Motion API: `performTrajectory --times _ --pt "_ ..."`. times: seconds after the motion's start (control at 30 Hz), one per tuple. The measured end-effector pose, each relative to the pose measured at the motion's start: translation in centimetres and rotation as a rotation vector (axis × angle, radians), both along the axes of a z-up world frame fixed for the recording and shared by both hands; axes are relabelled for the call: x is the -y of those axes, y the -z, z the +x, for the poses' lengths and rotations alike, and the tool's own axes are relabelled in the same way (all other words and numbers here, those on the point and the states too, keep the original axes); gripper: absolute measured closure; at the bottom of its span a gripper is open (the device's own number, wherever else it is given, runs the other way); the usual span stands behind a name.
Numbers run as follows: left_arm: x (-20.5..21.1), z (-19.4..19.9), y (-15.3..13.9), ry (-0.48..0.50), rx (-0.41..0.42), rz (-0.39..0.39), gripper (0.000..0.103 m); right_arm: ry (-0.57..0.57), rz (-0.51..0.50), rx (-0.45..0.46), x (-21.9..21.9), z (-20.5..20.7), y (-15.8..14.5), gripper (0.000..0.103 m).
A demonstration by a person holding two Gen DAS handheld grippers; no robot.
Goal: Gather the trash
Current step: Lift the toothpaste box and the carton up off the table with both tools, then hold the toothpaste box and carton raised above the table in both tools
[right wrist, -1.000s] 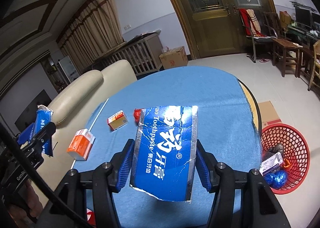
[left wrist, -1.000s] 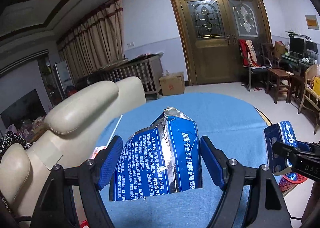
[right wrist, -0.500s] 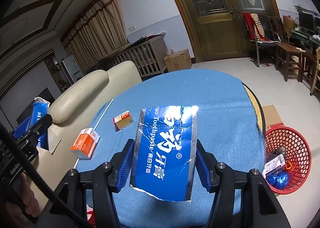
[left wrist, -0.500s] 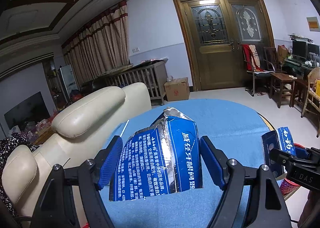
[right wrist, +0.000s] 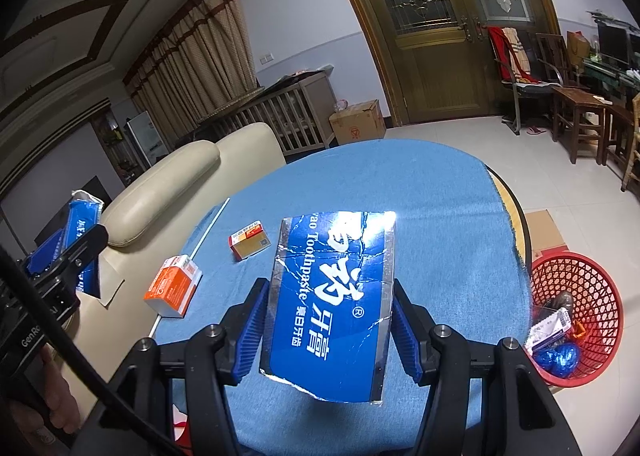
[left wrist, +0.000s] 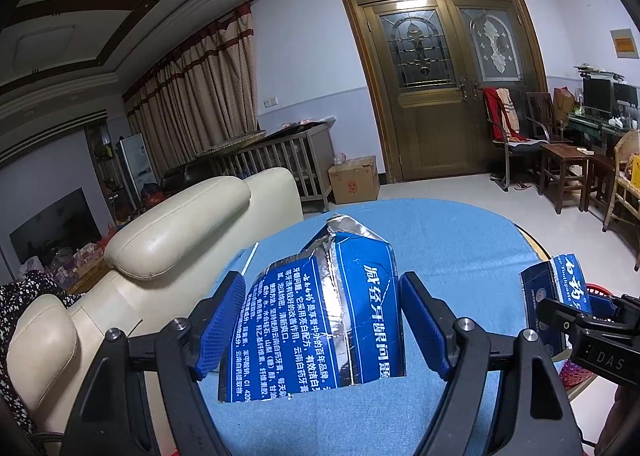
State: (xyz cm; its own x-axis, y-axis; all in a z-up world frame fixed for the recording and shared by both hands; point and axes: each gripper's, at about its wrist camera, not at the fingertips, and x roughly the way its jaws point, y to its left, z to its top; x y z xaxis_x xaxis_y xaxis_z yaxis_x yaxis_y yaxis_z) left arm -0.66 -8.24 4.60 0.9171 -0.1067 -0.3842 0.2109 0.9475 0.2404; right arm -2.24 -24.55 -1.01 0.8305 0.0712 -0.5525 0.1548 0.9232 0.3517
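My left gripper [left wrist: 322, 322] is shut on a torn blue toothpaste box piece [left wrist: 316, 320] with silver lining, held above the blue table. My right gripper [right wrist: 326, 320] is shut on a flattened blue toothpaste box piece [right wrist: 332, 296], also held above the table. Each gripper shows in the other's view: the right one at the right edge [left wrist: 560, 304], the left one at the left edge [right wrist: 76, 252]. A red mesh basket [right wrist: 576, 316] with trash in it stands on the floor to the right of the table.
An orange-white box [right wrist: 174, 288], a small orange box [right wrist: 250, 240] and a thin white stick [right wrist: 210, 223] lie on the round blue-clothed table [right wrist: 400, 195]. A cream sofa [left wrist: 160, 240] stands to the left. A flat cardboard sheet [right wrist: 544, 232] lies on the floor.
Both grippers have risen and tilted up slightly with their box pieces still held. More of the room and less of the table shows now.
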Motion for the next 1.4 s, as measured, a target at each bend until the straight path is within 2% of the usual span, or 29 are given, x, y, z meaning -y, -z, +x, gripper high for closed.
performTrajectory --times 1.4 --pt "0.5 1.6 1.0 0.014 -0.056 0.000 0.023 0.006 0.013 -0.033 0.5 0.5 0.9 0.043"
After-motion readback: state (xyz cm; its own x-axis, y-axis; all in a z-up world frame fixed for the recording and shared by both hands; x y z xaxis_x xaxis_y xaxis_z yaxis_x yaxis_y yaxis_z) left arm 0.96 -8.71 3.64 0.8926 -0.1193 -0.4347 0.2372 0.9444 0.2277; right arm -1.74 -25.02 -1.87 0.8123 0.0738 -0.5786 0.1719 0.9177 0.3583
